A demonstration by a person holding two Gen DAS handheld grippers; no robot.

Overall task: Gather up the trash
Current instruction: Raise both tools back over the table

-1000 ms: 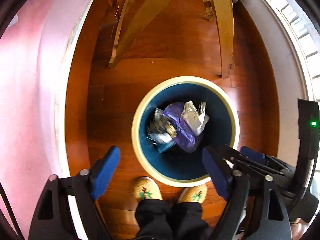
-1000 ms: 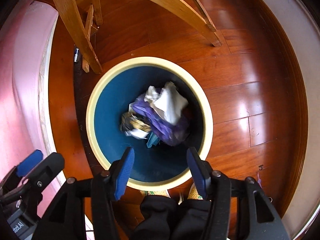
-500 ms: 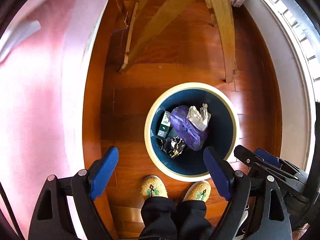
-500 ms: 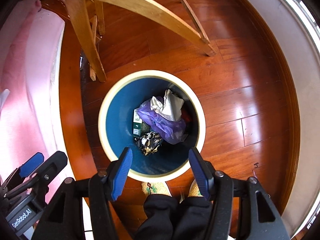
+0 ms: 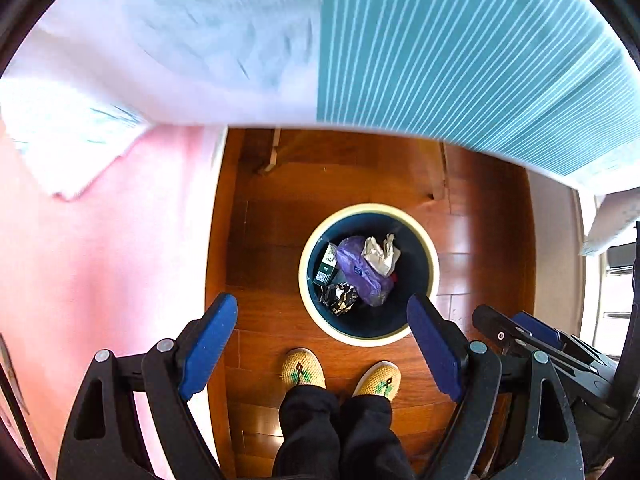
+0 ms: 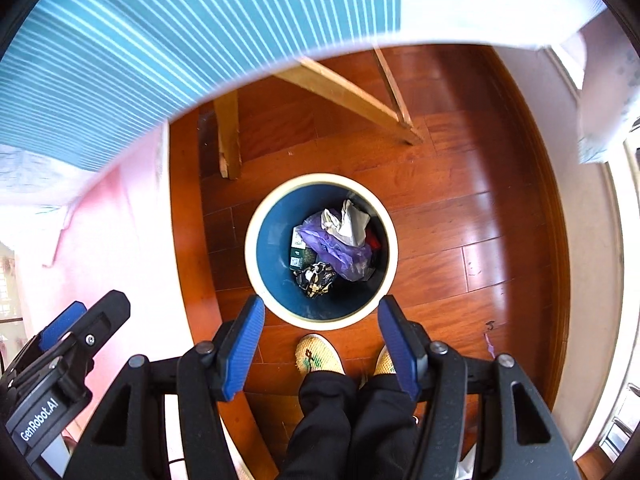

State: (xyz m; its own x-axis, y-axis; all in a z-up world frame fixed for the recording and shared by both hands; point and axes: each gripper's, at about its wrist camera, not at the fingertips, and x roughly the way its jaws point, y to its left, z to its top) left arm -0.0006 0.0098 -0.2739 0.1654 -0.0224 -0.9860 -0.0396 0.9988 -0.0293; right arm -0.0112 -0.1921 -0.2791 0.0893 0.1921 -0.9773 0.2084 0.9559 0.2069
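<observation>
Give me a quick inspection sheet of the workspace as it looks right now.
Surface: wooden floor, bare and glossy.
Job's things: bin upright, holding purple bag, crumpled paper, small carton, dark patterned wrapper.
Clutter: nothing seen on the floor.
Grippers: left gripper open, empty; right gripper open, empty.
Cables: nothing seen.
Surroundings: striped cloth overhanging above, wooden legs behind bin, person's slippers before it.

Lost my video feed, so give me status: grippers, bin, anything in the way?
Left gripper open, empty. Right gripper open, empty. Bin on floor below, holds trash. Striped tablecloth edge overhead in view; nothing blocking bin.
</observation>
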